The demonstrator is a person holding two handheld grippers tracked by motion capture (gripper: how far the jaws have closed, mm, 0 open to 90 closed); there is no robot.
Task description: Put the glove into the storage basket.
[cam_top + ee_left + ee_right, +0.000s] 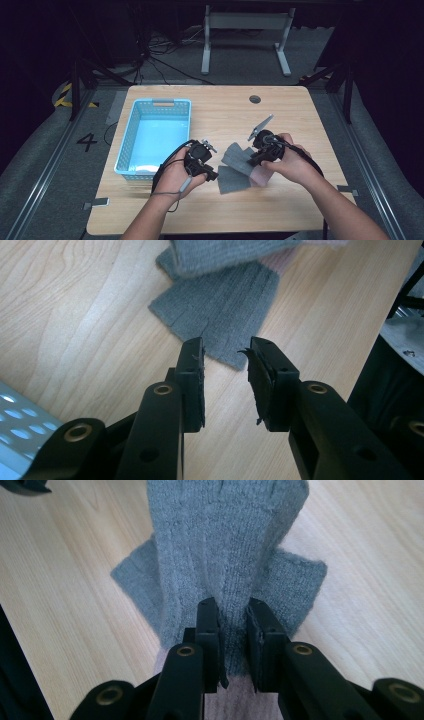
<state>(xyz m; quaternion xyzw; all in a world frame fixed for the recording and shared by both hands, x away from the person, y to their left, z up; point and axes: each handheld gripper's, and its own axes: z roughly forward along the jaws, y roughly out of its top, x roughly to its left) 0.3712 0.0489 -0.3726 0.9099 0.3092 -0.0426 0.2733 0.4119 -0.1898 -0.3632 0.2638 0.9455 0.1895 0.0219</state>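
Observation:
Two grey knit cloth pieces lie overlapped at the table's middle, over a pale pink cloth (260,176). My right gripper (256,159) (234,605) is shut on the near end of the upper grey piece (239,155) (225,530), whose knit bunches between the pads. The lower grey piece (232,180) (300,580) (225,305) lies flat under it. Just left of the cloths, my left gripper (214,175) (226,347) stands open above the wood. Its fingertips sit at the lower piece's near corner, with nothing between them.
A light blue perforated basket (165,102) (15,410) stands at the table's left, close behind the left hand. A round cable hole (255,99) sits near the far edge. Bare wood runs along the front and right of the table (300,210).

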